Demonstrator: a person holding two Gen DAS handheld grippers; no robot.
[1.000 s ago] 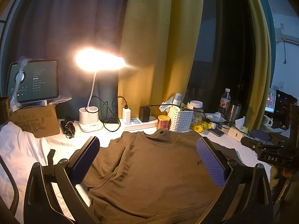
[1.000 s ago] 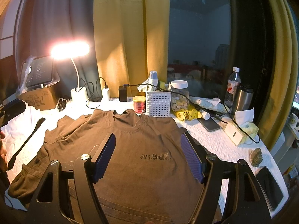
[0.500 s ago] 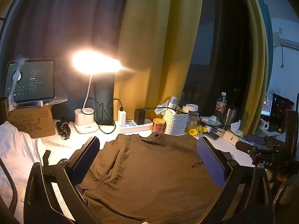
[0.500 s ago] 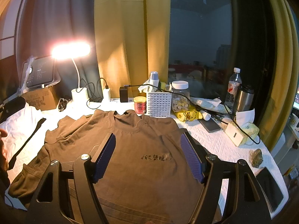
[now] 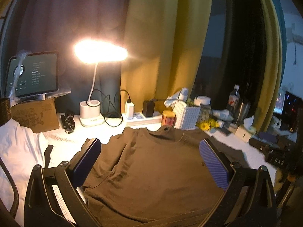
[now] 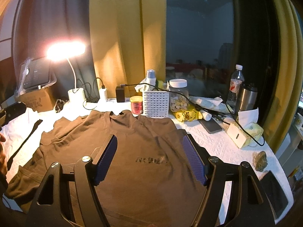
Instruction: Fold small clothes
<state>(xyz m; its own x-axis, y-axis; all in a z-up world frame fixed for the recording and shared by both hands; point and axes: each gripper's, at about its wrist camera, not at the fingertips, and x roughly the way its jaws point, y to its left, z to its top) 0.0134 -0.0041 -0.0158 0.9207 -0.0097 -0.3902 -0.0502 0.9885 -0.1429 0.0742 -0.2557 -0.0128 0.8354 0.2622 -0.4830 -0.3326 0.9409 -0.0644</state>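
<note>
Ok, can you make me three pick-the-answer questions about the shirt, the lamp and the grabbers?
1. Where is the red tin?
A. beside the white basket
B. on the tablet
C. on the shirt's print

2. What colour is the shirt?
A. white
B. brown
C. blue

3. How are the two grabbers?
A. both open
B. both shut on the shirt
C. one holds the lamp

Answers: 1 A, the tin stands just left of the basket. 2 B, the cloth is brown. 3 A, the left gripper and right gripper show wide gaps, holding nothing; the lamp stands alone.

Black gripper (image 6: 149, 158) frames, ribbed purple pads (image 6: 193, 159)
</note>
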